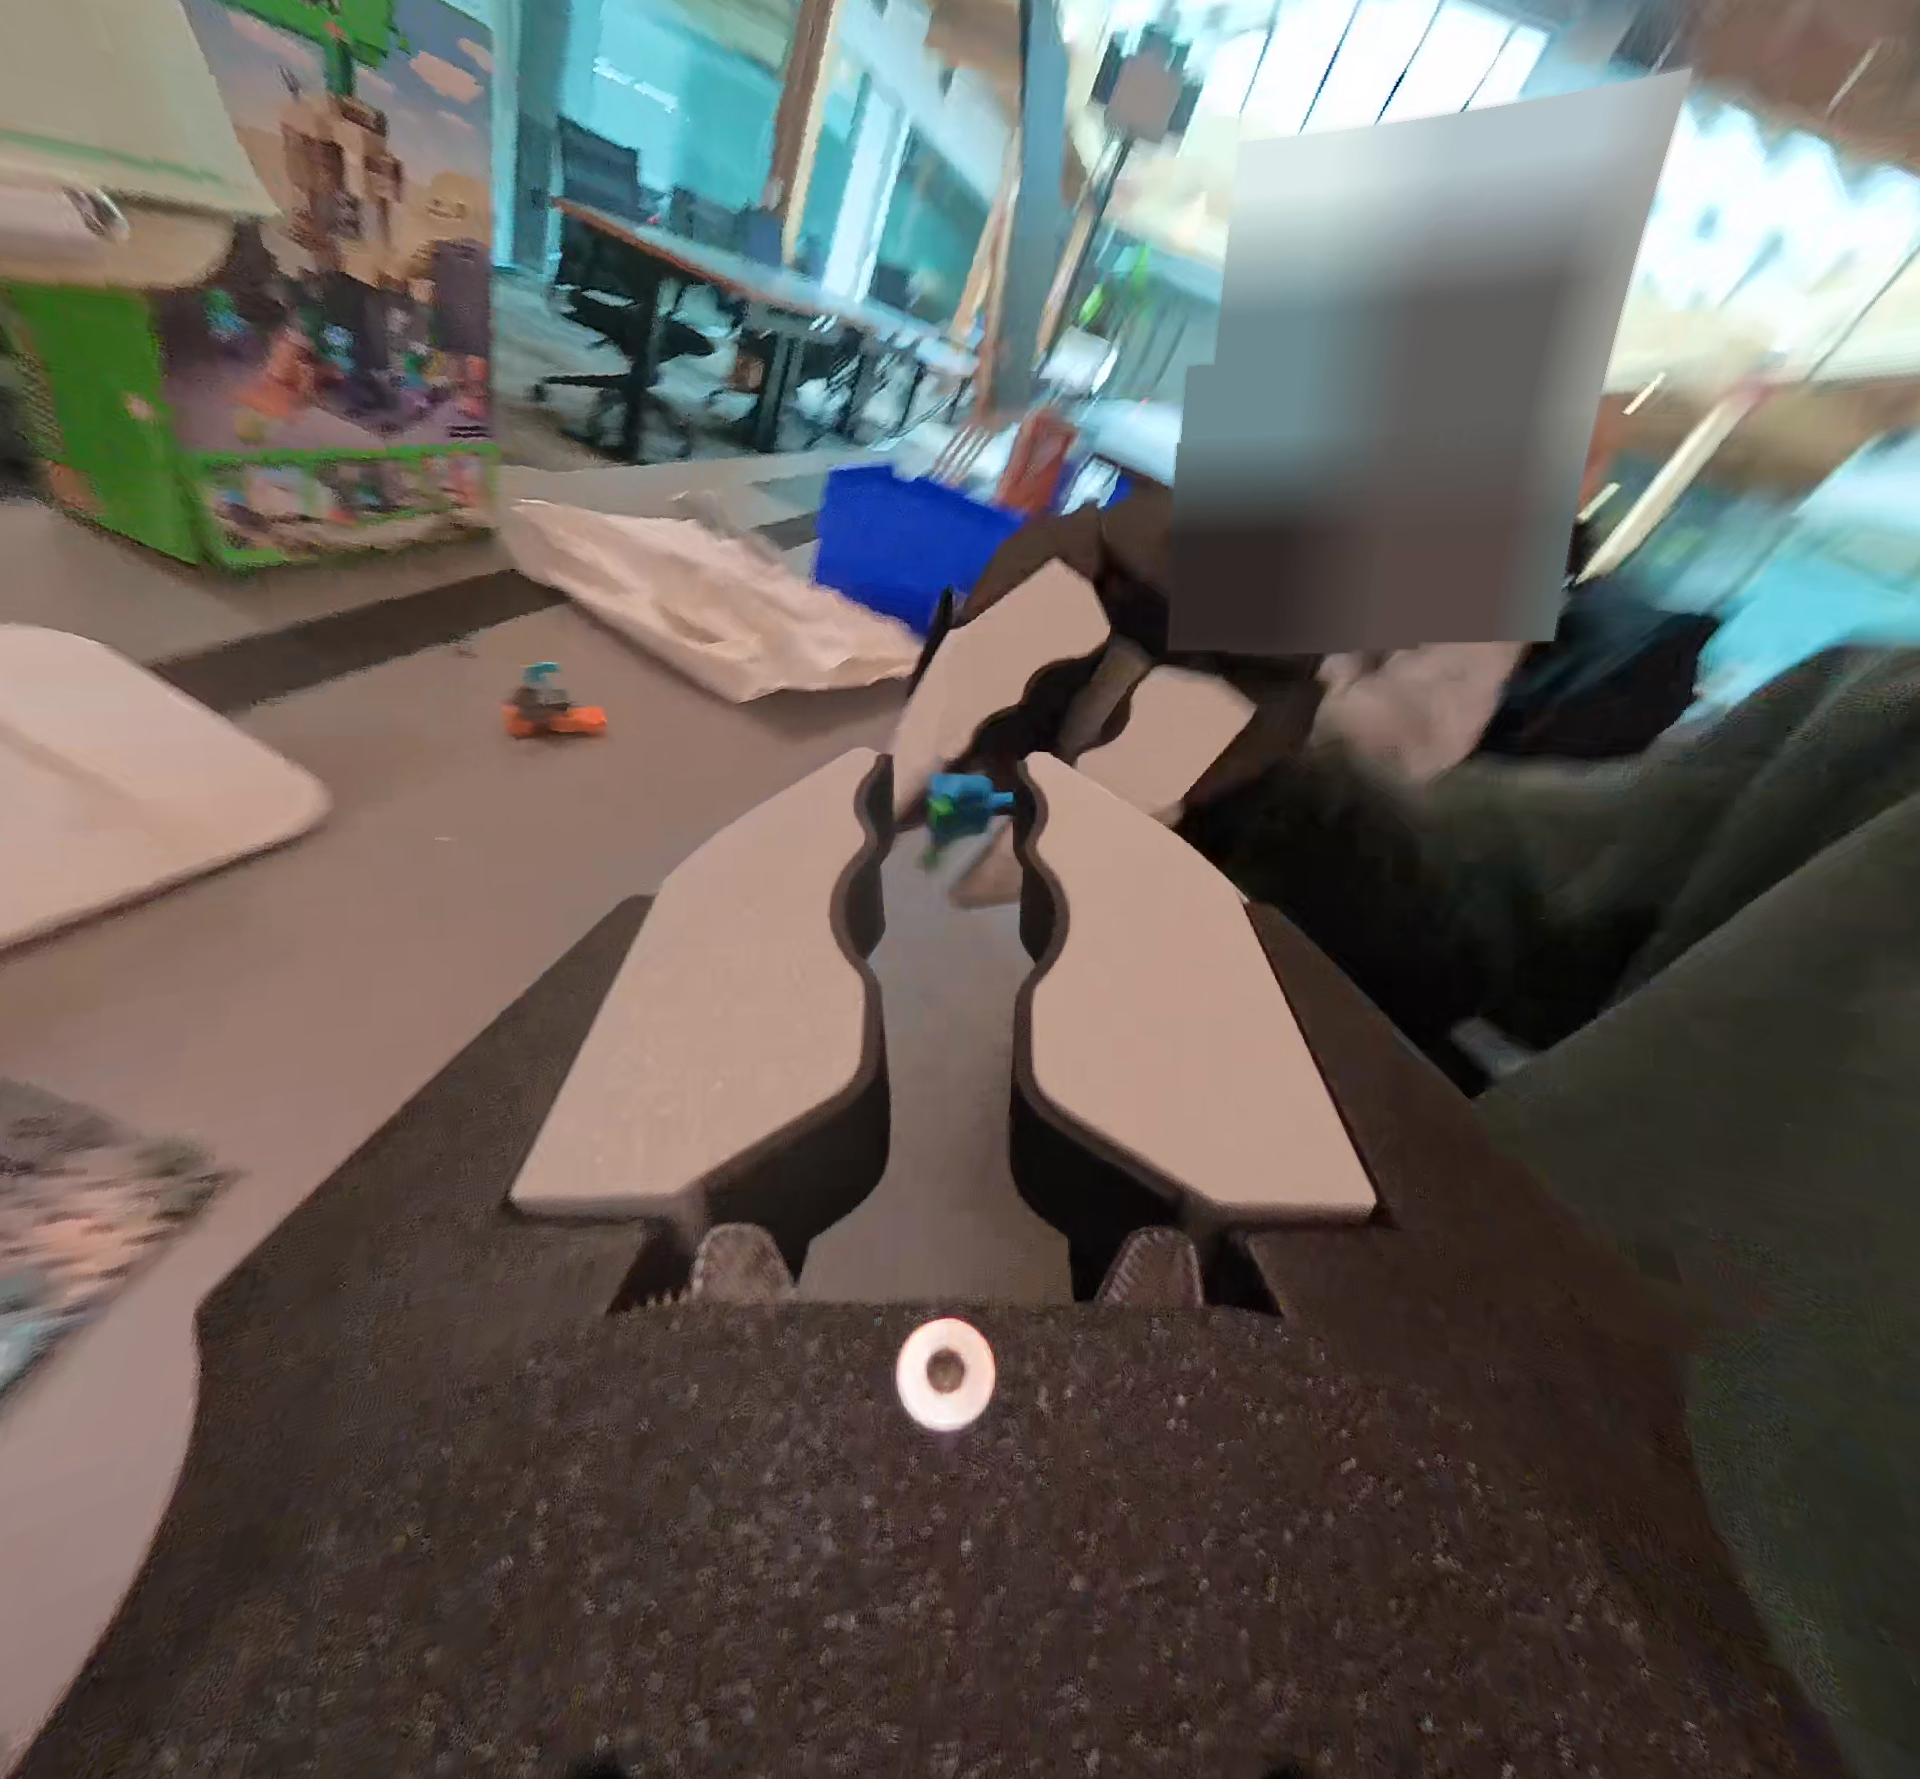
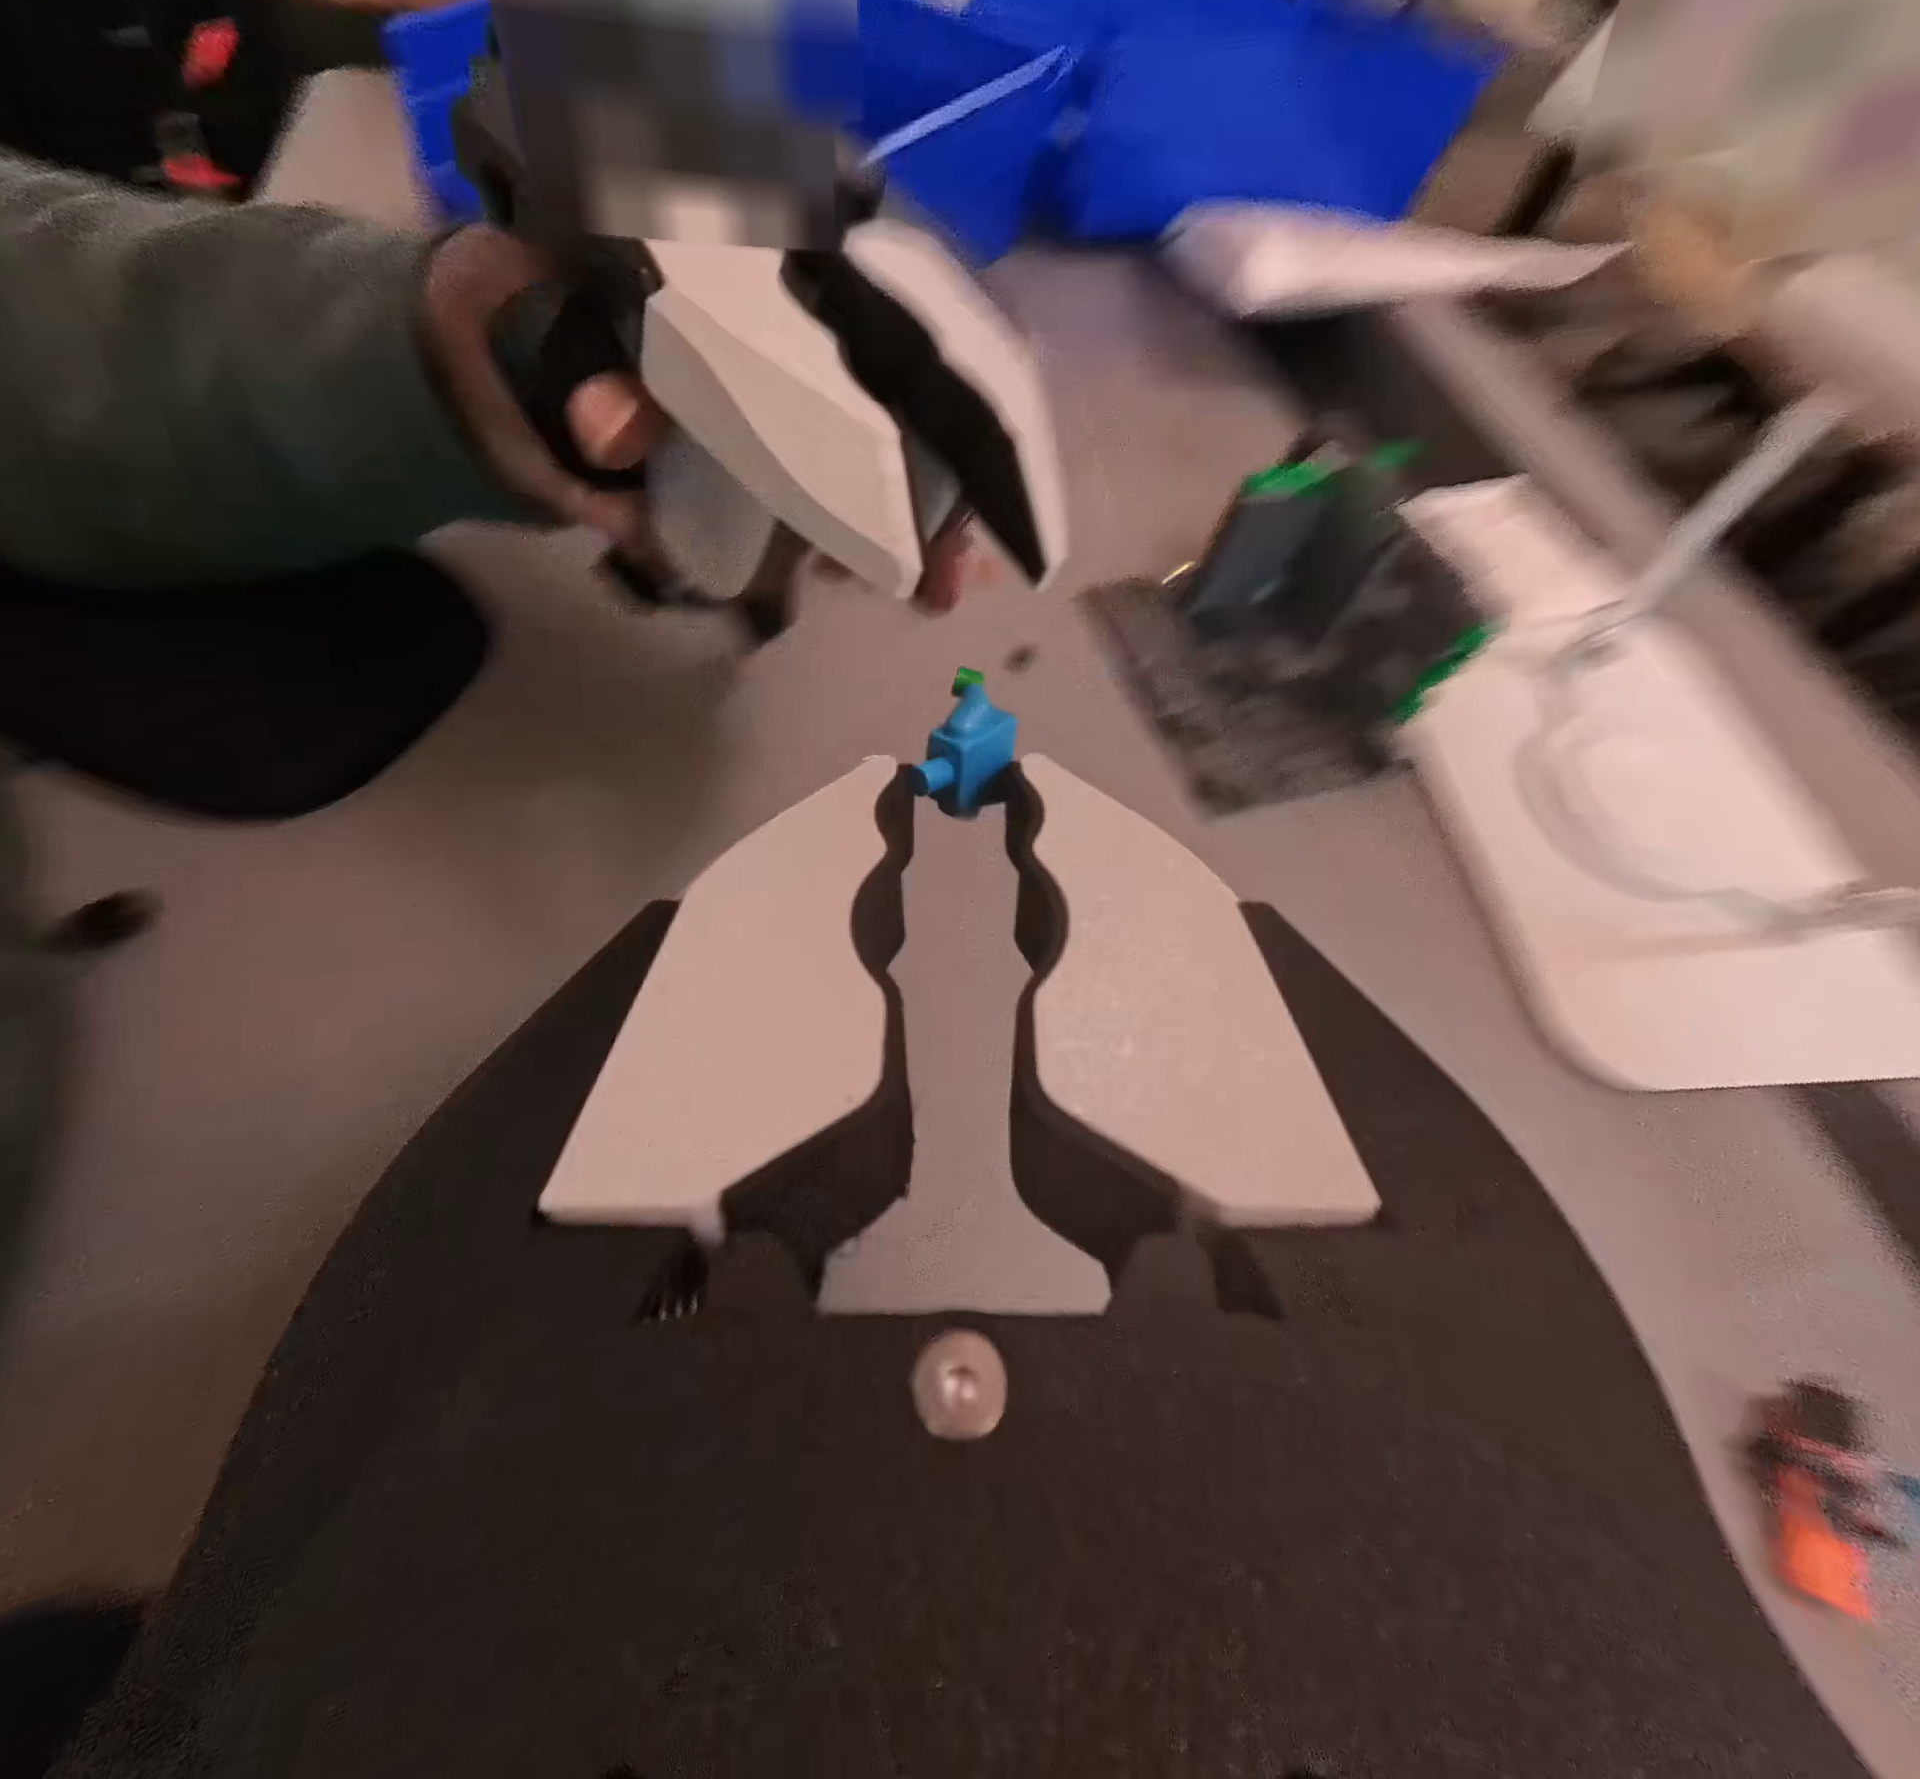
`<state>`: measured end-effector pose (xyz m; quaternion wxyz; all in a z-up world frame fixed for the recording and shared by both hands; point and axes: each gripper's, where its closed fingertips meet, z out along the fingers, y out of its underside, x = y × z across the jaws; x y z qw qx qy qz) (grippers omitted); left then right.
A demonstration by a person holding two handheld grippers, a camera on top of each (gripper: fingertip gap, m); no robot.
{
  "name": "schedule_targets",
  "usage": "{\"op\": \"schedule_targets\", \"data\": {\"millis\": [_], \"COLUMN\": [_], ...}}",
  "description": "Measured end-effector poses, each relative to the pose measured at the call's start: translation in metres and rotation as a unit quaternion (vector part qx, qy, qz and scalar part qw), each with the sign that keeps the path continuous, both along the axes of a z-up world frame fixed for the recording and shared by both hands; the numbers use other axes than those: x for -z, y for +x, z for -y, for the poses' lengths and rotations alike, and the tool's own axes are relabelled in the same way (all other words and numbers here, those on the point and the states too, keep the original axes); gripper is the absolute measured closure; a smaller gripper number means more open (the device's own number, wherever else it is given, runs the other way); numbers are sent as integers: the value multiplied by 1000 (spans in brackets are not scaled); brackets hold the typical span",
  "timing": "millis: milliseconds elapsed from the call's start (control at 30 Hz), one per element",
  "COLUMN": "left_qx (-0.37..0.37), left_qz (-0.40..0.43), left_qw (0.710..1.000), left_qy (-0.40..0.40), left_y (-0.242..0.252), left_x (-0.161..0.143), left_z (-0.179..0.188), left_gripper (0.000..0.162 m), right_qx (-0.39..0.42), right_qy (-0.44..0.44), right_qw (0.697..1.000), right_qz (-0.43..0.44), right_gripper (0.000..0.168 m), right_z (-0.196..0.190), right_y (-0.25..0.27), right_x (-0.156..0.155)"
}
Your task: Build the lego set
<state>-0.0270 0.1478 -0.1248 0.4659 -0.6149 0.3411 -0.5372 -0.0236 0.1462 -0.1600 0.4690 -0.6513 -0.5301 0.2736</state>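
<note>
Right wrist view: the right gripper [image 2: 961, 779] is pinching a blue piece [image 2: 968, 755] at its tips, peg pointing left.
The left gripper [image 2: 982, 576], jaws apart and holding nothing, is hovering just beyond it. Blue bins [image 2: 1195, 119] are sitting far off, contents blurred; a white tray [image 2: 1662, 898] is lying right.

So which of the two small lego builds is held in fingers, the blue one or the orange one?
The blue lego piece, pinched at the tips of the right gripper. The orange build lies alone on the table.
</note>
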Motion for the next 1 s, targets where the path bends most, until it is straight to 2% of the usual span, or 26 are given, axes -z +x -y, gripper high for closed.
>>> {"op": "schedule_targets", "data": {"millis": [67, 133, 200, 300, 400, 500, 633, 767, 900, 1000], "left_qx": [-3, -1, 19, 44, 76, 100, 93, 63, 35, 32], "left_qz": [-96, -178, -229, -258, -257, -273, -294, -270, -185, -120], "left_qw": [991, 970, 951, 940, 936, 928, 919, 943, 981, 990], "left_qy": [95, 169, 206, 220, 229, 232, 244, 183, 41, -64], "left_y": [2, 5, 10, 18, 24, 26, 28, 28, 22, 17], "left_x": [20, 41, 62, 82, 88, 98, 107, 102, 90, 83], "left_z": [3, 7, 14, 22, 34, 41, 41, 29, 11, 1], "left_gripper": [142, 142, 142, 140, 141, 151, 152, 152, 152, 152], "right_qx": [-54, -80, -104, -133, -150, -157, -156, -126, -85, -64], "right_qy": [-95, -135, -156, -169, -173, -185, -197, -179, -117, -88], "right_qw": [994, 987, 980, 972, 965, 960, 956, 968, 986, 993], "right_qz": [29, 41, 58, 92, 130, 142, 149, 119, 85, 52], "right_gripper": [152, 152, 152, 152, 152, 152, 151, 150, 145, 145], "right_z": [13, 19, 26, 37, 45, 49, 48, 32, 10, 0], "right_y": [5, 10, 13, 14, 16, 16, 18, 17, 17, 14], "right_x": [19, 31, 40, 54, 69, 76, 84, 76, 64, 55]}}
